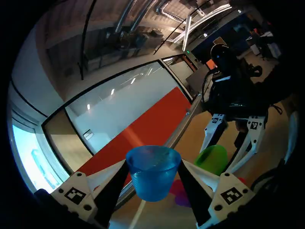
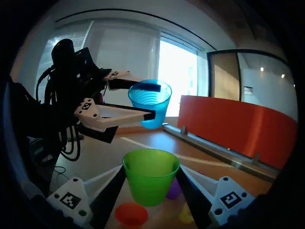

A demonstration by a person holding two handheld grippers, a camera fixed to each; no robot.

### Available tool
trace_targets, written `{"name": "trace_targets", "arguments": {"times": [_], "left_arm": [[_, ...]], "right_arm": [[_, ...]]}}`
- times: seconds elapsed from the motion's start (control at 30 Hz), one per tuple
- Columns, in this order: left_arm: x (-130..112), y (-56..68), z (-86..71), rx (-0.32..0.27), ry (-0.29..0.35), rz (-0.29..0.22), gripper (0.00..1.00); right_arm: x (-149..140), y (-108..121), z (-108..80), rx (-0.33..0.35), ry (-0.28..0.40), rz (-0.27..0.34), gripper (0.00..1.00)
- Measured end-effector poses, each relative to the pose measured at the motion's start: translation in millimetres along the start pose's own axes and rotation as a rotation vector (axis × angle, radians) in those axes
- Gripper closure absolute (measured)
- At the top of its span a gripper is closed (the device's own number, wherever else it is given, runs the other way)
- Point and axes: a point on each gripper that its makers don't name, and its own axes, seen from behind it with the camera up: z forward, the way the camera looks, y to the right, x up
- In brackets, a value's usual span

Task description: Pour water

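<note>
Blue cup [image 1: 153, 176] between left fingers [image 1: 112, 187], green cup [image 2: 151, 177] between right fingers [image 2: 110, 191].

translucent blue cup [image 2: 150, 100], ribbed, mouth up, raised in the air, far and left of the green cup [image 2: 151, 175]; that one upright, nearer, lower.

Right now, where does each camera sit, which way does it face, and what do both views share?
Left gripper view: on the left gripper, looking along its own fingers, shut on the blue cup, towards the right gripper.
Right gripper view: on the right gripper, own fingers shut on the green cup, facing the left gripper and a window.
Shared: both cups, both grippers, the orange panel.
</note>
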Motion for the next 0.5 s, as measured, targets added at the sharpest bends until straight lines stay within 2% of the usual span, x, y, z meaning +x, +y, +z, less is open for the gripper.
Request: {"name": "trace_targets", "arguments": {"times": [0.5], "left_arm": [[5.9,7.7,2.1,-0.003,-0.007,0.127,0.14]], "right_arm": [[0.6,-1.4,5.8,0.010,0.002,-0.003,0.09]]}}
